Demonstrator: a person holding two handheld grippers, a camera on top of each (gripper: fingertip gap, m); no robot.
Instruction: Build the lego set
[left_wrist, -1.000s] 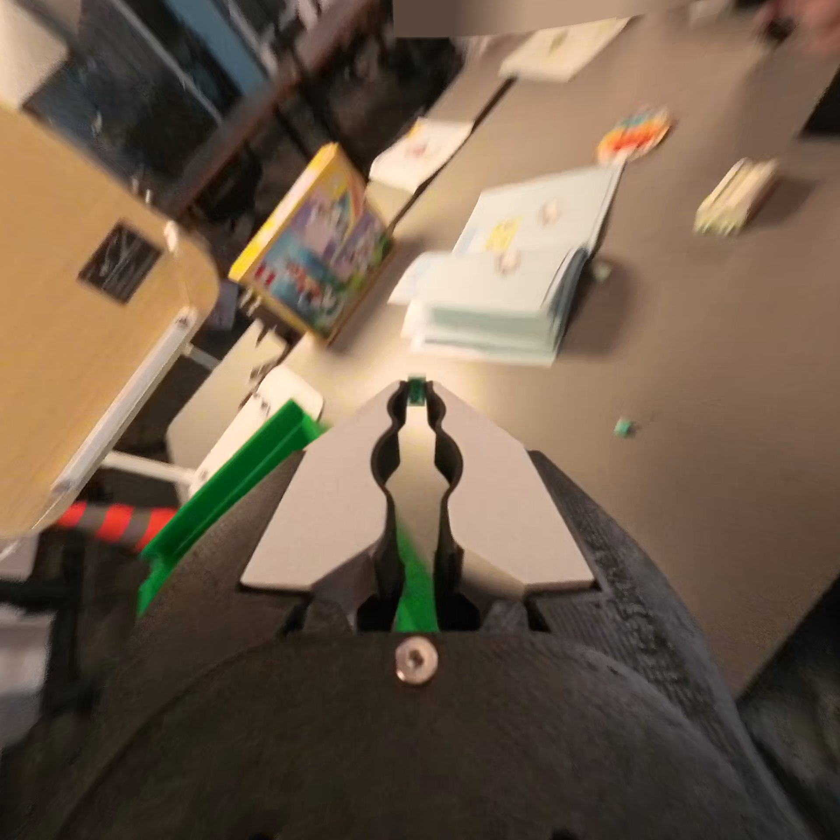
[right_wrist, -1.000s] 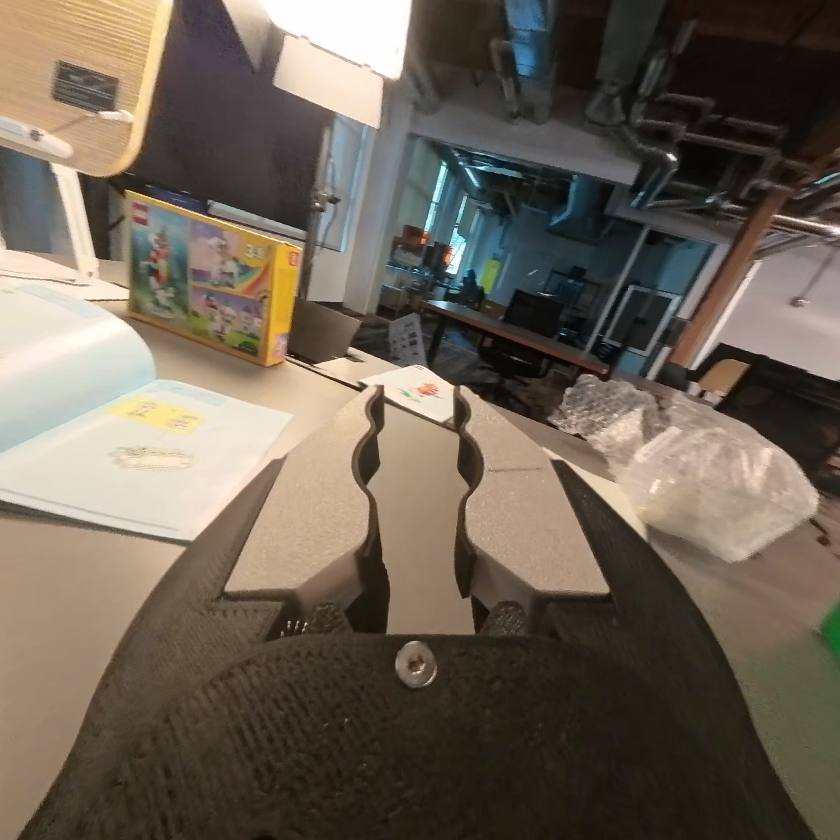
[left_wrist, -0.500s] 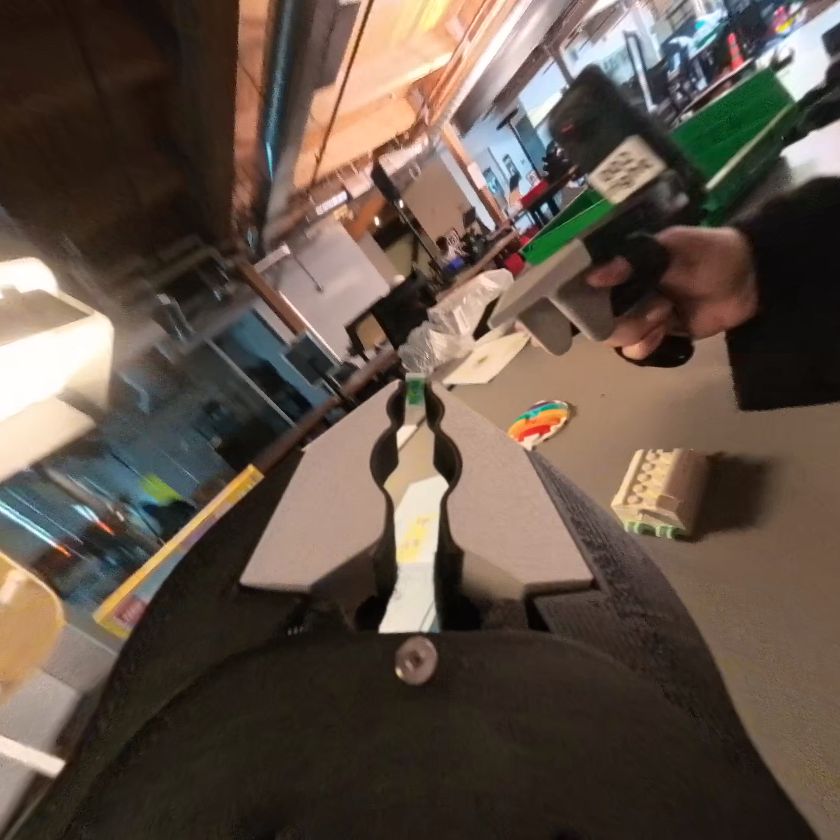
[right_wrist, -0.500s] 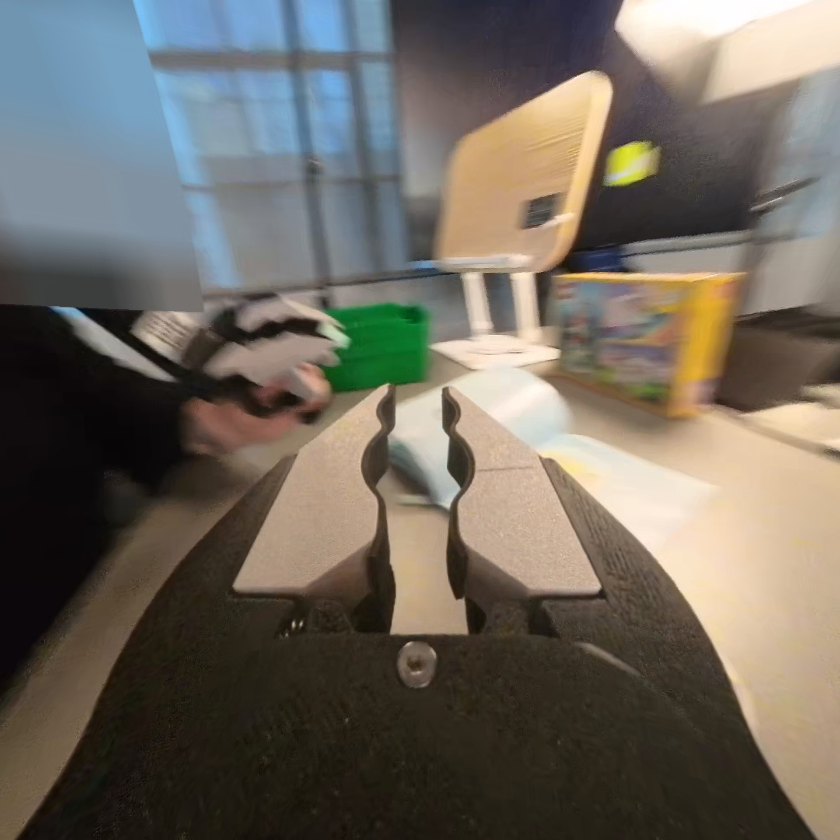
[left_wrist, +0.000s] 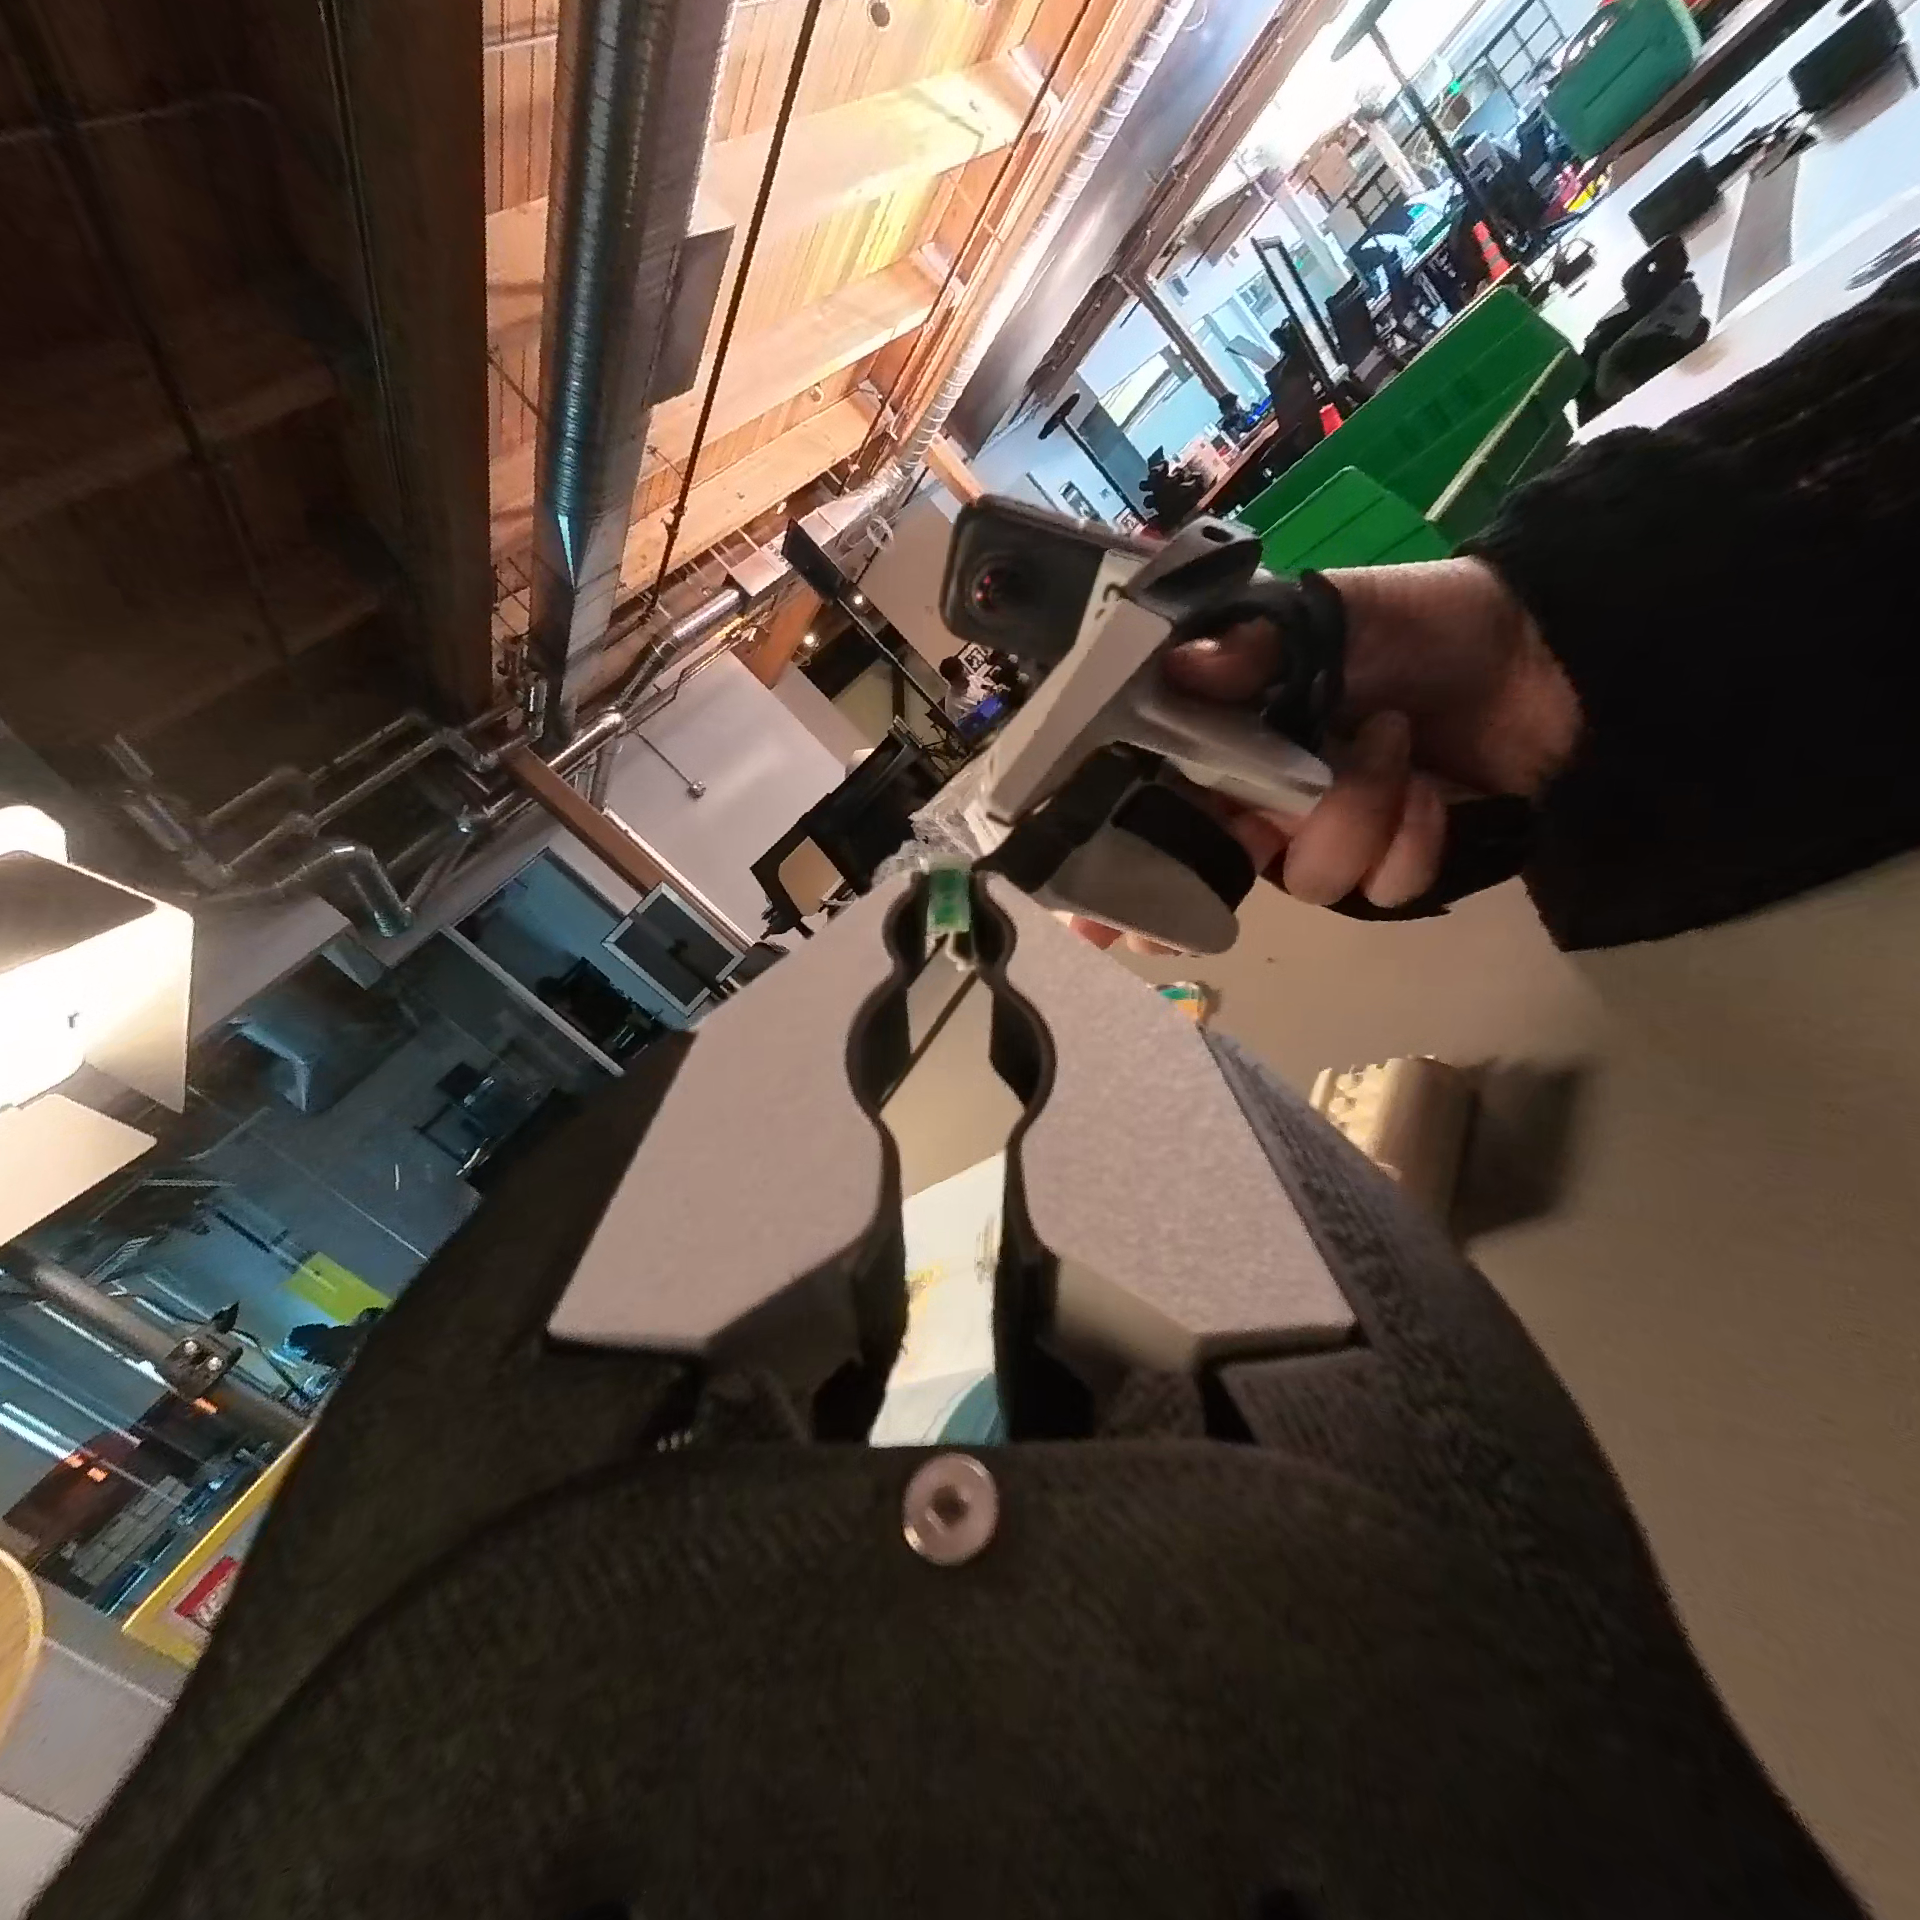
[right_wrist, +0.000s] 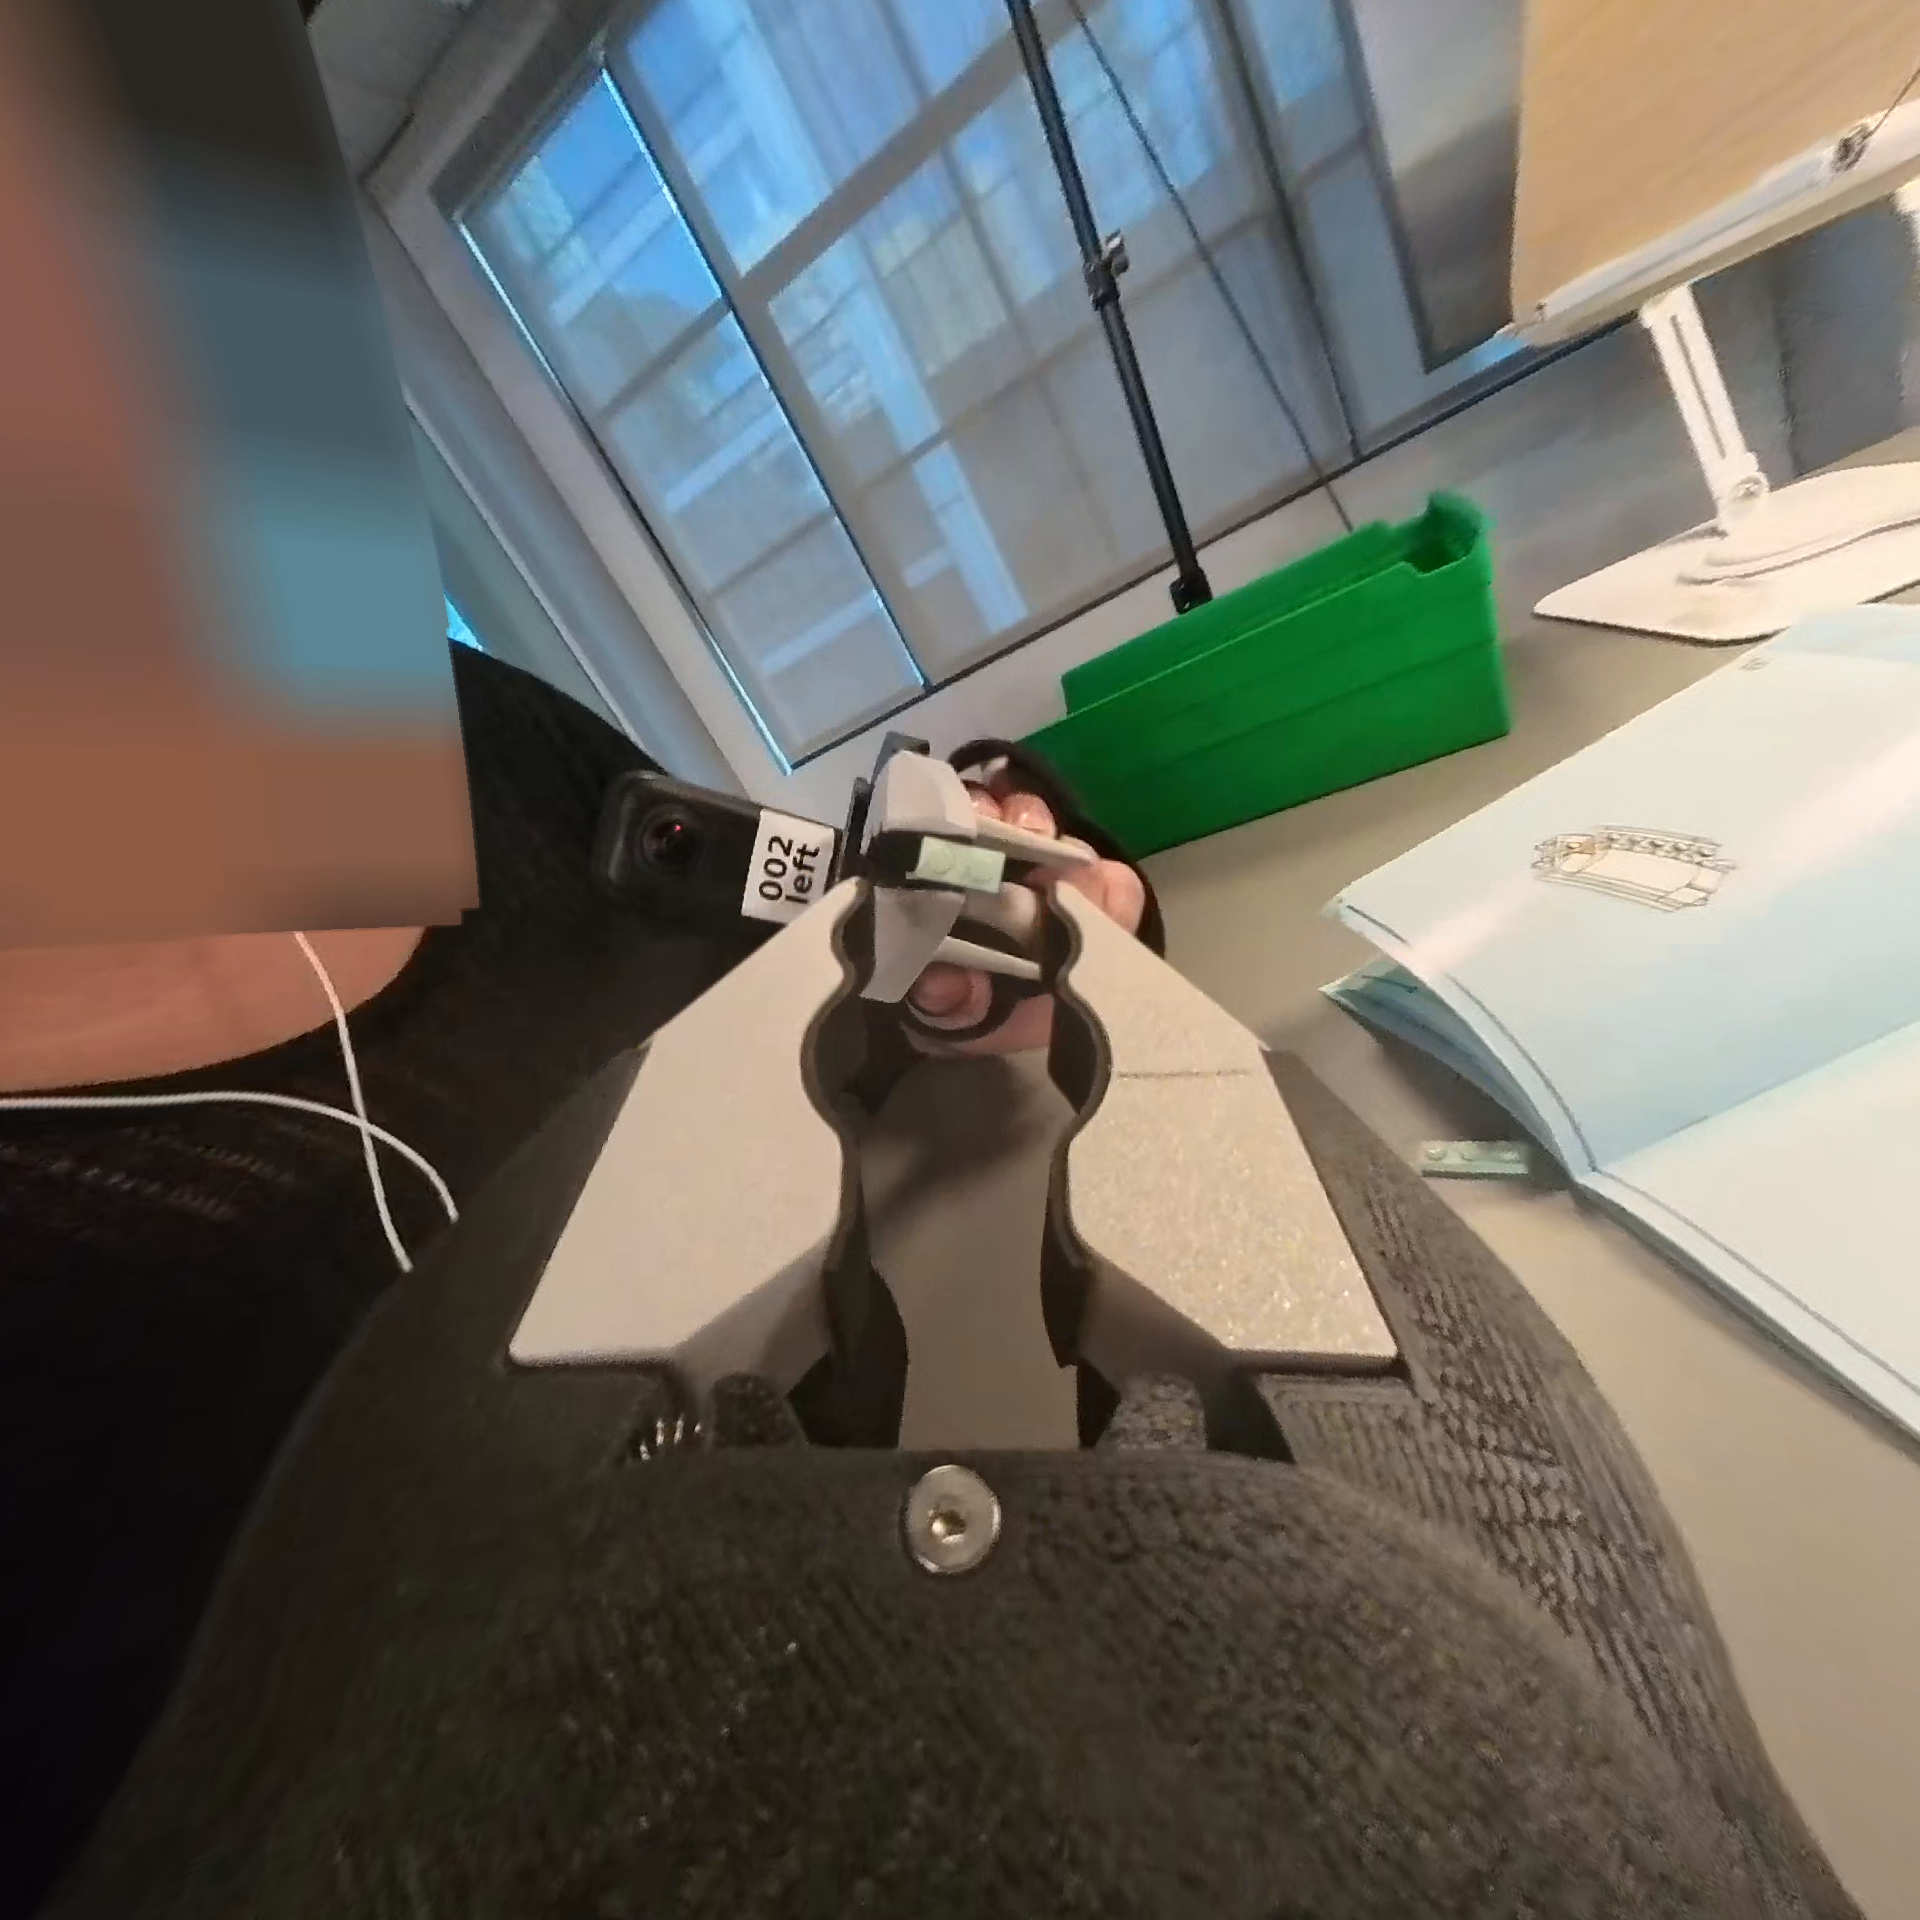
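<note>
Two hand-held tongs face each other above a grey bench (right_wrist: 1299, 997). The left tongs (left_wrist: 948, 896) are pinched on one small green brick (left_wrist: 948, 902), a pale green piece with two round studs, gripped at the very fingertips and held in the air. In the right wrist view the same brick (right_wrist: 961, 862) shows end-on between the left tongs' grey fingers (right_wrist: 914, 831), just beyond the tips of the right tongs (right_wrist: 948, 906), which stand parted at a narrow gap with nothing between them.

A hand (left_wrist: 1423, 727) in a black sleeve grips the right tongs' handle, seen from the left wrist view with its camera pointing back. Another hand (right_wrist: 997, 935) holds the left tongs, whose camera carries one white sticker with printed writing.

On the bench lie one open pale blue instruction booklet (right_wrist: 1683, 914) toward the right edge, with a drawing on its page, and one flat green plate (right_wrist: 1473, 1155) touching the booklet's near corner. One green bin (right_wrist: 1299, 696) sits at the far edge below the window. One cream-coloured brick assembly (left_wrist: 1392, 1112), blurred, rests on the bench in the left wrist view. A yellow box edge (left_wrist: 197, 1590) shows at lower left.
</note>
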